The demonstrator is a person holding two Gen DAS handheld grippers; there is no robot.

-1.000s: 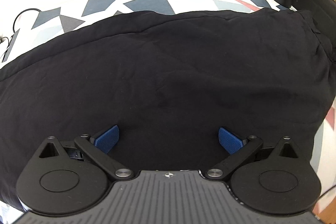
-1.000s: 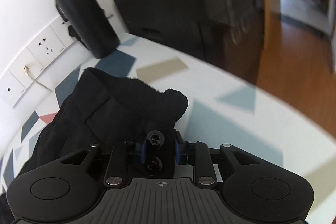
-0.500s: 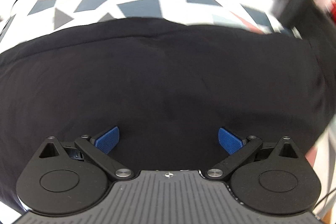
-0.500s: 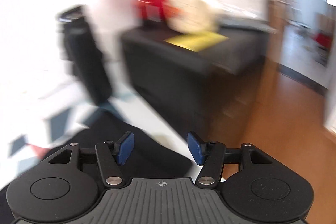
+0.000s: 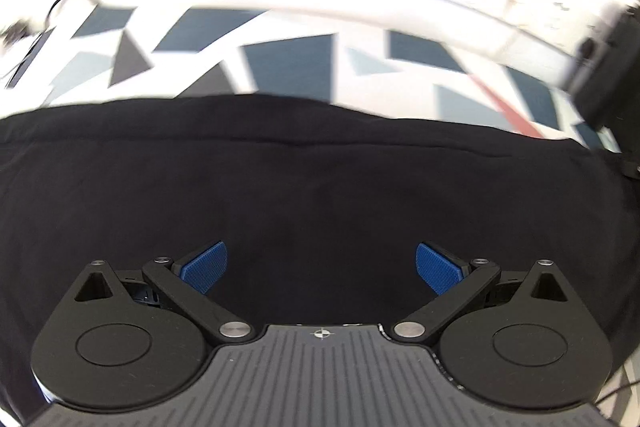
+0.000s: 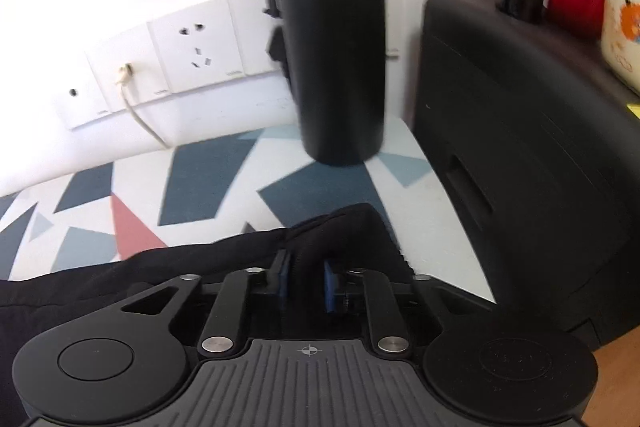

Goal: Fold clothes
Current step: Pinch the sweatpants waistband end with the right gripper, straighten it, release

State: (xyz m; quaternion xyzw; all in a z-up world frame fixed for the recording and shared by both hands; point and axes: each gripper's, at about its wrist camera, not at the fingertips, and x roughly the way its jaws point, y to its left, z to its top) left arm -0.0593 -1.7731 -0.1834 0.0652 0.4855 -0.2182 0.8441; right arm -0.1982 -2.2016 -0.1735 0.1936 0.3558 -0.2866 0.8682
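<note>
Between right claw [image 6: 306,281] pads at lower centre: black garment [image 6: 224,259] corner, clamped. Under left claw [image 5: 322,267], spread apart: same cloth.

Two wrist fisheyes, both angled down over one patterned tabletop.

The left wrist view looks forward and down along its gripper [image 5: 322,267], close above a black garment [image 5: 304,195] that fills the middle of the picture, with the geometric table cover [image 5: 288,63] and a white wall beyond. The right wrist view sits low at the garment's [image 6: 200,259] corner behind its own gripper [image 6: 305,281], facing the wall sockets [image 6: 192,51], a black bottle [image 6: 336,43] and a black cabinet [image 6: 532,155]. Both views share the garment, the cover [image 6: 200,179] and, blurred at the left view's right edge, what looks like the bottle [image 5: 608,67].
</note>
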